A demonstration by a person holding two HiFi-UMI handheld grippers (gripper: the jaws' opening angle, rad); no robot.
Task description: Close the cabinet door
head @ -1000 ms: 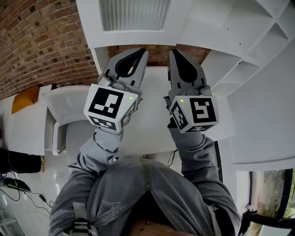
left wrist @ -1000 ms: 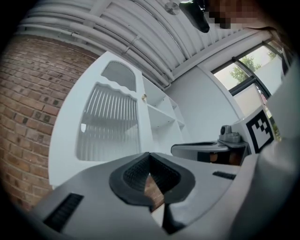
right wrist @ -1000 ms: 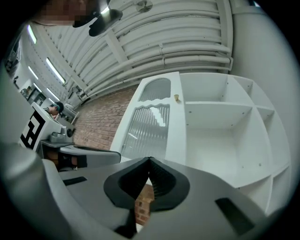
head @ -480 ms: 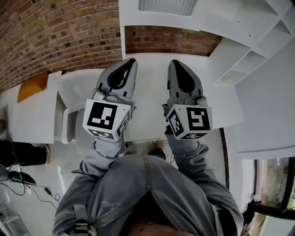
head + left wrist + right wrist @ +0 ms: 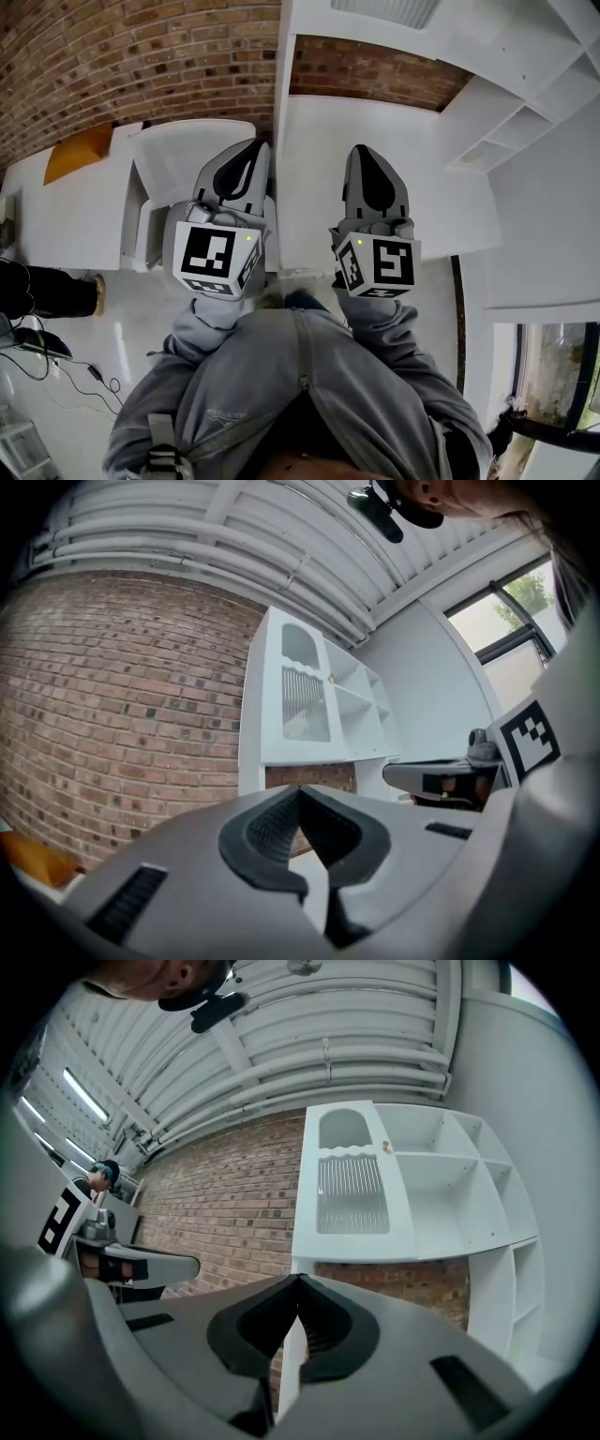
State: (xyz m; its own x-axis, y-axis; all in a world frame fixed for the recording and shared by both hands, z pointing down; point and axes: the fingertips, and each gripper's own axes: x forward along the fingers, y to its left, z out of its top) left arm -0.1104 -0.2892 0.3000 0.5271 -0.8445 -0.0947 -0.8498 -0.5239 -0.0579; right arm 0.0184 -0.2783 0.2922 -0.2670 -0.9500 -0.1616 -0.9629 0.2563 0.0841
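The white cabinet [image 5: 375, 187] stands against a brick wall. Its upper door with a ribbed glass panel [image 5: 352, 1190] and small gold knob [image 5: 384, 1147] looks flush with the front; the same door [image 5: 305, 705] shows in the left gripper view. Open shelves [image 5: 450, 1194] lie to the door's right. My left gripper [image 5: 253, 143] and right gripper [image 5: 364, 148] are held side by side, short of the cabinet and pointing at it. Both are shut with nothing between their jaws, the tips meeting on the left gripper [image 5: 300, 791] and on the right gripper [image 5: 300, 1279].
A brick wall [image 5: 112, 56] runs to the left of the cabinet. White tables [image 5: 66, 225] with an orange object [image 5: 80, 150] stand at the left. Cables [image 5: 47, 356] lie on the white floor. A window [image 5: 553, 375] is at the lower right.
Both grippers have drawn back from the cabinet's upper part and come lower, still shut. The cabinet now sits farther off in the head view.
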